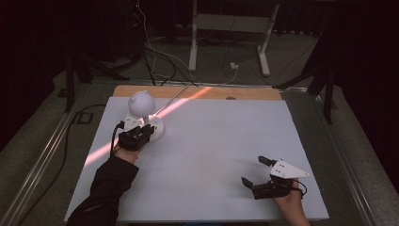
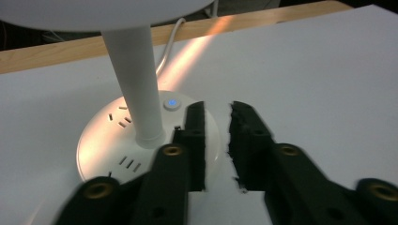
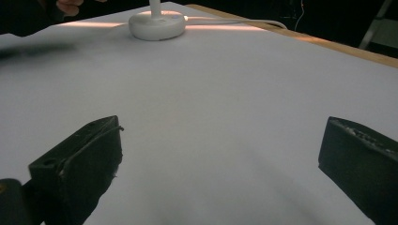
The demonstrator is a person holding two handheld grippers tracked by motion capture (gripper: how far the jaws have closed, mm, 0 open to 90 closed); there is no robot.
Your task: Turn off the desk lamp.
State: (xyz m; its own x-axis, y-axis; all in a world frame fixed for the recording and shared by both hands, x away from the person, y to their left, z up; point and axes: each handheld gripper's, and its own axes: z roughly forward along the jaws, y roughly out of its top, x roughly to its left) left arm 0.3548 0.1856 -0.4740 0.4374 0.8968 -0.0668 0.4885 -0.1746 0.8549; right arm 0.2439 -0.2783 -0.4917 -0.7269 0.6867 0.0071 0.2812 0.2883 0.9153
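White-topped table [image 1: 207, 160] carries a white lamp [image 1: 143, 115].

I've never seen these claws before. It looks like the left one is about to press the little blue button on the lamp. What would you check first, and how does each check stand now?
1. Left claw lined up with the button: not ok; the button sits left of the claw's tips.
2. Left claw closed enough to press with: cannot tell; a narrow gap shows between its tips.
3. Nothing caught in the left claw: ok.
4. Lamp base flat on the table: ok.
5. Right claw out of the way: ok; wide open, far from the lamp.
6. Lamp cord away from both claws: ok; it runs off the far edge.
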